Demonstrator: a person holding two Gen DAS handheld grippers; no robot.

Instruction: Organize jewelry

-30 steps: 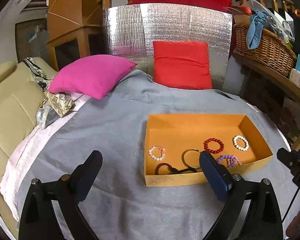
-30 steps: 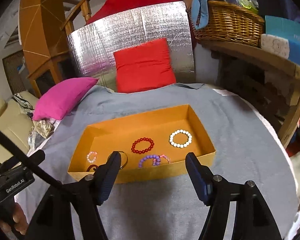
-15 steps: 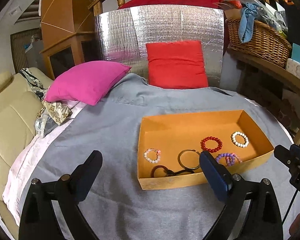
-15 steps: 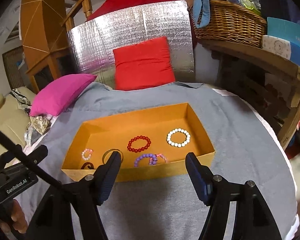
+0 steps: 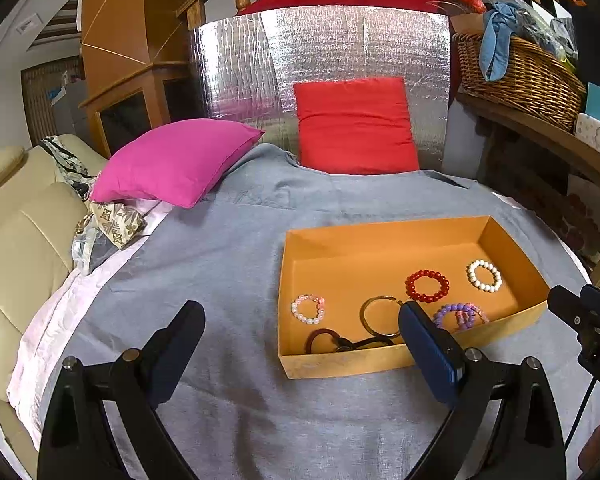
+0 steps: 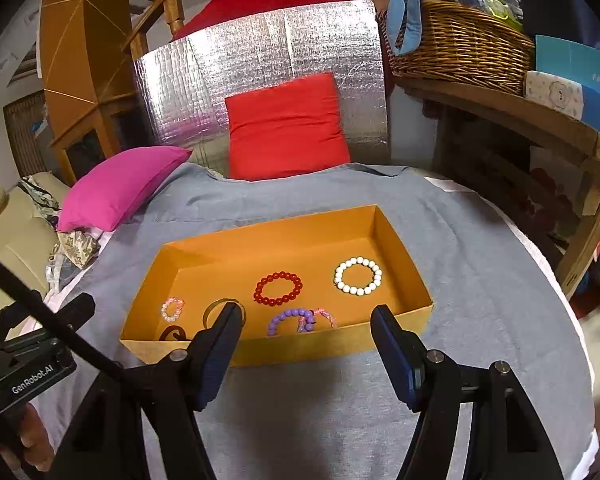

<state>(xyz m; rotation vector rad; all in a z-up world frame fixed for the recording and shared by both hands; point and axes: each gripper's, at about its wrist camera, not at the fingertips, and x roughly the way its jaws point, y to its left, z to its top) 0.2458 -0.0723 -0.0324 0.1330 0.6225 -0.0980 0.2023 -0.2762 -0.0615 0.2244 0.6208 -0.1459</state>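
Note:
An open orange box [image 5: 384,361] [image 6: 300,348] sits on the grey cloth and holds several bracelets. Inside lie a white bead bracelet [image 5: 484,275] [image 6: 358,276], a red bead bracelet [image 5: 427,285] [image 6: 278,289], a purple bead bracelet [image 5: 456,316] [image 6: 290,318], a pale pink bead bracelet [image 5: 308,309] [image 6: 172,309], a thin metal bangle [image 5: 370,316] [image 6: 212,309] and a dark band [image 5: 328,340]. My left gripper [image 5: 300,336] stands open just short of the box's near left corner, empty. My right gripper [image 6: 306,330] stands open before the box's front wall, empty.
A pink cushion [image 5: 176,160] and a red cushion [image 5: 354,126] lie at the back of the grey cloth [image 5: 220,264], before a silver foil panel [image 5: 320,48]. A wicker basket [image 6: 456,40] sits on a wooden shelf at right. A cream sofa [image 5: 20,232] runs along the left.
The left view has rolled slightly, so the box now sits a little lower and more level in it. Both grippers stay open and empty; the bracelets have not moved.

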